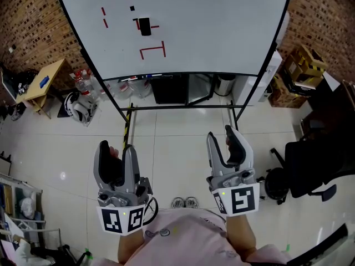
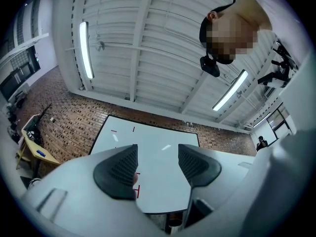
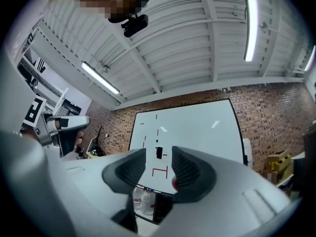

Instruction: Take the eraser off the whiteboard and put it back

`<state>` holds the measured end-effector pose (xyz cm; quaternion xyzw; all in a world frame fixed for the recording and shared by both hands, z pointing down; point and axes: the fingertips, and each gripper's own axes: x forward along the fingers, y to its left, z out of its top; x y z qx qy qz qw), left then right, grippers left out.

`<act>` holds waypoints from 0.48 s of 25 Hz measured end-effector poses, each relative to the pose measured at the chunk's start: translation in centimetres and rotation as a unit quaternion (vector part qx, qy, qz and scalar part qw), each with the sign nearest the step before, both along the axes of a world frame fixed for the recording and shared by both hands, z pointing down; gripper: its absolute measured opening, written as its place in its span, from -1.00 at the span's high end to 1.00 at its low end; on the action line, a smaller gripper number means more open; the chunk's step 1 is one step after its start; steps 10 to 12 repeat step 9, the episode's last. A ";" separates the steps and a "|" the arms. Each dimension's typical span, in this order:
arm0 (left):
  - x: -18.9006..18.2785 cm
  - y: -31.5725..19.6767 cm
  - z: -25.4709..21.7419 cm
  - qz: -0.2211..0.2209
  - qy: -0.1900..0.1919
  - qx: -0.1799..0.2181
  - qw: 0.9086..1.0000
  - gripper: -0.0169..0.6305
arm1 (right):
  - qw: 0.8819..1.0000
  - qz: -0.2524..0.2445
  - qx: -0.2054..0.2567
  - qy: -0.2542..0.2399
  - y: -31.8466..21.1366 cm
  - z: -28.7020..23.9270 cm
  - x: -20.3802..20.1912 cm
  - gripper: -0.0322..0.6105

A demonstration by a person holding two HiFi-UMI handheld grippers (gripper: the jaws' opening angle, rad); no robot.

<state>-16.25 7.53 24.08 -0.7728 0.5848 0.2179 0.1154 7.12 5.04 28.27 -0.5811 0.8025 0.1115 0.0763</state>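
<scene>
Both sets were open and empty, the left tongs (image 1: 116,151) and the right tongs (image 1: 223,138) held low. The eraser (image 1: 145,26) sat on the whiteboard (image 1: 222,26), well ahead of them, upright with its long side vertical. It was slightly toward the left, though the right pair looked lined up on it.

A red-brown brick wall (image 1: 28,21) closes the far side of the room, and a glossy floor of pale square tiles (image 1: 177,143) runs out from its foot. Against the wall's left stretch stands a small yellow wooden table (image 1: 47,82). Brown cardboard boxes (image 1: 302,65) are stacked by its right stretch, and a black swivel office chair (image 1: 316,159) sits well out from the wall on that side. Above the wall, a white ribbed metal ceiling (image 2: 148,43) carries long lit tube lamps (image 2: 86,48), and dark-paned windows (image 2: 17,68) adjoin the wall's left end.
</scene>
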 end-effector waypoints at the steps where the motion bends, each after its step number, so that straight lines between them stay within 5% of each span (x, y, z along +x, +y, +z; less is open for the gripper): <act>1: -0.1 -0.1 0.0 0.000 0.000 0.000 1.000 0.13 | 1.000 0.000 0.000 0.000 -0.1 0.0 -0.1 0.38; 12: -0.4 -0.5 0.1 0.007 0.001 -0.002 1.000 0.13 | 1.000 0.005 -0.006 -0.003 -0.5 0.3 -0.4 0.38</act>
